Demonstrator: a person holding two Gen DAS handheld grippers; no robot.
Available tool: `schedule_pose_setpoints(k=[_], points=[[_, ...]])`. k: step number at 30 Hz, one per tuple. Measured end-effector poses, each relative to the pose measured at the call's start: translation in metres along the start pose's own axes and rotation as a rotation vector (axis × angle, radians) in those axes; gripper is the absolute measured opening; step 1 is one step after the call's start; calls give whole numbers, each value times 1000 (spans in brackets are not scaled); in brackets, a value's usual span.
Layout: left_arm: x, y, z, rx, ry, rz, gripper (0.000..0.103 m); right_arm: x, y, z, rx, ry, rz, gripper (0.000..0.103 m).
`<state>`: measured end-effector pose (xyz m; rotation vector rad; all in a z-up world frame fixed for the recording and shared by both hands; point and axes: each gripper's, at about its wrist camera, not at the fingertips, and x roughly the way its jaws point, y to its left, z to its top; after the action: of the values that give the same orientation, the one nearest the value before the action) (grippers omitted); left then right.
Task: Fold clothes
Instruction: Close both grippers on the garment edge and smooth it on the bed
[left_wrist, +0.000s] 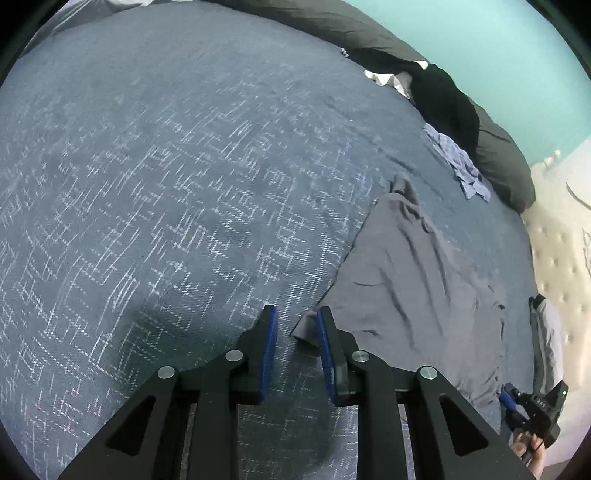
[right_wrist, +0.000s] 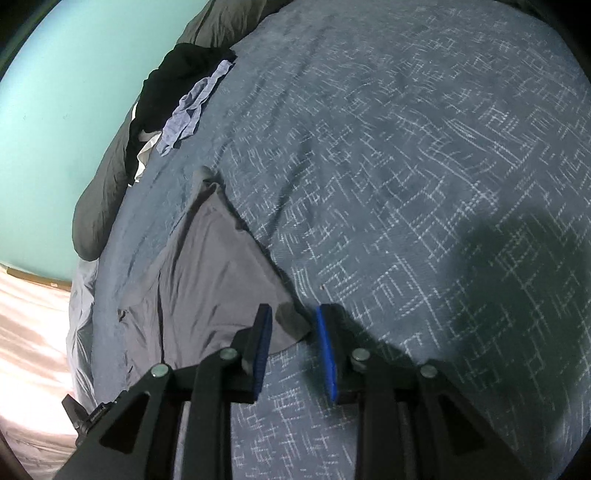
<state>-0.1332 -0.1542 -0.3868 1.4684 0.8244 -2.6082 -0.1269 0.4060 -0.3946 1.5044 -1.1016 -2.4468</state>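
On the bed (left_wrist: 166, 166): grey garment (left_wrist: 417, 280) spread flat, near right
Left claw (left_wrist: 295, 325): slightly open, empty, at one corner
Right claw (right_wrist: 291, 325): likewise, opposite corner
Risk: pads probably pinch bedspread too, dragging it

a bedroom at home, and we're right over the bed

we're looking down on a blue bedspread (left_wrist: 166, 184) crosshatched with white threads, a long dark pillow (left_wrist: 498, 155) lined up against a plain turquoise wall (left_wrist: 498, 48). there's laundry lying loose for us here: a grey garment (right_wrist: 214, 280) spread flat, a crumpled light blue piece (right_wrist: 192, 107), a black heap (right_wrist: 173, 77). off the bed's edge we catch pale tufted quilting (left_wrist: 561, 251).
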Motion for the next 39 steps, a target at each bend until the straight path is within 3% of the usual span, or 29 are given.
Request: schedule_pose_setpoints(k=[4,7,9,12,24,35,39], points=[[5,-2,-1,-4,10,-12,23,1,1,0,5,-1,21,24],[8,-3,-2,0,16,-15,23,2,1,1,-2,-5,30,11],[8,-2,-2,-2,16,-11,11,2,-1,1,9,-3,48,6],[7,-4,0,6,11,-7,3,1,-2,1,14,-7,61,3],[-13,0,7,14,-39,5,2,-19,-4,10,17,-81,107,2],[1,4,8,14,-21,28,2,-4,-20,22,75,-74,96,2],[6,3,7,21,-5,24,2,-2,-11,21,31,-64,88,2]])
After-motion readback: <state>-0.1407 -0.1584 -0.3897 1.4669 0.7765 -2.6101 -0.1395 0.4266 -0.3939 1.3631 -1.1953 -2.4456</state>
